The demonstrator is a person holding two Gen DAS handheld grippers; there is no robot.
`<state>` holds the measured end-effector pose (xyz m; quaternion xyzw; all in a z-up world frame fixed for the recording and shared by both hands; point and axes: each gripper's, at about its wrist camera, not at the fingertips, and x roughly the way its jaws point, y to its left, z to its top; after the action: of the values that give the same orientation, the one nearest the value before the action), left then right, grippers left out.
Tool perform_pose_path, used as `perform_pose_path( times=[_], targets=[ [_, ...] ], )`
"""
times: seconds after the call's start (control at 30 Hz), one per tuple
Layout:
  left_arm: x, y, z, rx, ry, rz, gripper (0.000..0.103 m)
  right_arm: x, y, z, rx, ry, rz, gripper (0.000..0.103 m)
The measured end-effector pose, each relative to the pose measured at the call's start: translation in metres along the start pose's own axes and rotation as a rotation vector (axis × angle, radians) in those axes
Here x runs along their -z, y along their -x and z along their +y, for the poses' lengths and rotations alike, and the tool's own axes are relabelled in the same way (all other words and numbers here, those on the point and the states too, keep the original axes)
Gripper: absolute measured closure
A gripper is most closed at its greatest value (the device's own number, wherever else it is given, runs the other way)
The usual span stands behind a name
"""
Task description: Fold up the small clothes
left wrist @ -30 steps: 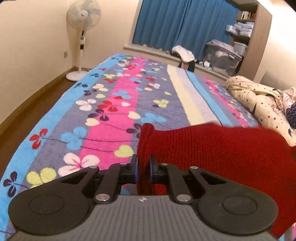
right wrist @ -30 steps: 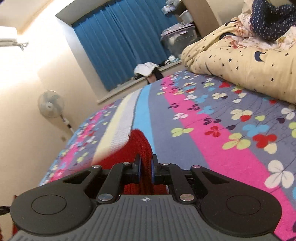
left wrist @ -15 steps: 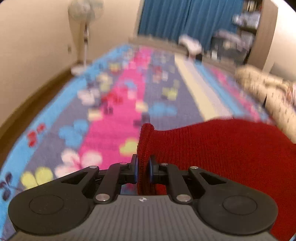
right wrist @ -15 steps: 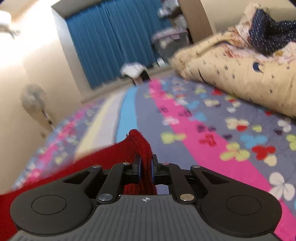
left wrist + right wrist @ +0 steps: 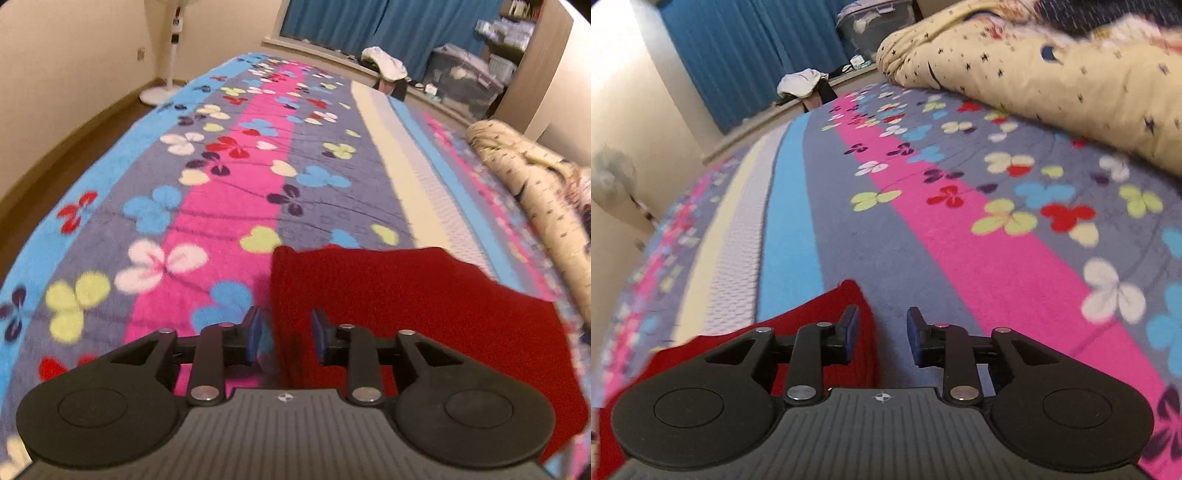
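A red knitted garment (image 5: 406,295) lies flat on the flowered bedspread (image 5: 221,192). Its left edge runs between the jaws of my left gripper (image 5: 284,338); the jaws are opening and the blue pads stand clear of the cloth. In the right wrist view the same red garment (image 5: 827,310) shows at the lower left, its right edge next to the left finger. My right gripper (image 5: 882,334) is opening too, with the garment's edge and bare bedspread (image 5: 960,229) between its jaws.
A rolled cream quilt with stars (image 5: 1034,70) lies along the bed's right side. A standing fan (image 5: 173,44) is on the floor at the left. Blue curtains (image 5: 369,22), a white cloth heap (image 5: 384,66) and storage boxes (image 5: 461,85) are beyond the bed's far end.
Both grippers were shut on raised edges of the red garment; now both have opened and sunk toward the bed, and the garment lies flat on the bedspread.
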<state>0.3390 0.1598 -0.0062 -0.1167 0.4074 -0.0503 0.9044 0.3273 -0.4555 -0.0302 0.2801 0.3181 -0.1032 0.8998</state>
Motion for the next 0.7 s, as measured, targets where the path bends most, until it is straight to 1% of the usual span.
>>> perform_pose_path(
  times=[0.03, 0.1, 0.13, 0.17, 0.23, 0.33, 0.4, 0.47, 0.53, 0.6, 0.63, 0.67, 0.7],
  targets=[
    [0.003, 0.008, 0.001, 0.015, 0.009, 0.024, 0.063, 0.004, 0.008, -0.004, -0.026, -0.005, 0.022, 0.068],
    [0.011, 0.023, 0.002, 0.033, 0.026, 0.07, 0.062, 0.011, 0.023, -0.009, -0.06, 0.002, 0.064, 0.059],
    [0.017, 0.033, 0.002, 0.048, 0.036, 0.089, 0.061, 0.016, 0.03, -0.011, -0.074, 0.005, 0.084, 0.057],
    [0.022, 0.041, 0.003, 0.065, 0.045, 0.104, 0.059, 0.022, 0.038, -0.012, -0.089, 0.005, 0.108, 0.053],
    [0.035, 0.056, 0.005, 0.101, 0.067, 0.124, 0.054, 0.032, 0.048, -0.015, -0.111, 0.003, 0.157, 0.051],
    [0.058, 0.064, 0.01, 0.126, 0.106, 0.142, 0.053, 0.048, 0.06, -0.017, -0.125, 0.013, 0.214, 0.046],
    [0.068, 0.059, 0.011, 0.107, 0.121, 0.2, 0.053, 0.058, 0.064, -0.016, -0.123, 0.027, 0.25, 0.045],
    [0.072, 0.055, 0.011, 0.096, 0.123, 0.235, 0.053, 0.067, 0.063, -0.017, -0.104, 0.042, 0.283, 0.045],
    [0.075, 0.052, 0.012, 0.091, 0.118, 0.251, 0.055, 0.072, 0.061, -0.018, -0.087, 0.055, 0.309, 0.045],
    [0.077, 0.051, 0.011, 0.113, 0.11, 0.267, 0.07, 0.073, 0.061, -0.02, -0.084, 0.058, 0.311, 0.045],
    [0.078, 0.051, 0.009, 0.132, 0.092, 0.274, 0.088, 0.073, 0.061, -0.021, -0.091, 0.054, 0.314, 0.046],
    [0.078, 0.053, 0.007, 0.13, 0.063, 0.266, 0.088, 0.074, 0.062, -0.021, -0.111, 0.051, 0.321, 0.062],
    [0.079, 0.057, 0.003, 0.116, 0.028, 0.243, 0.088, 0.074, 0.063, -0.021, -0.134, 0.055, 0.326, 0.089]
  ],
)
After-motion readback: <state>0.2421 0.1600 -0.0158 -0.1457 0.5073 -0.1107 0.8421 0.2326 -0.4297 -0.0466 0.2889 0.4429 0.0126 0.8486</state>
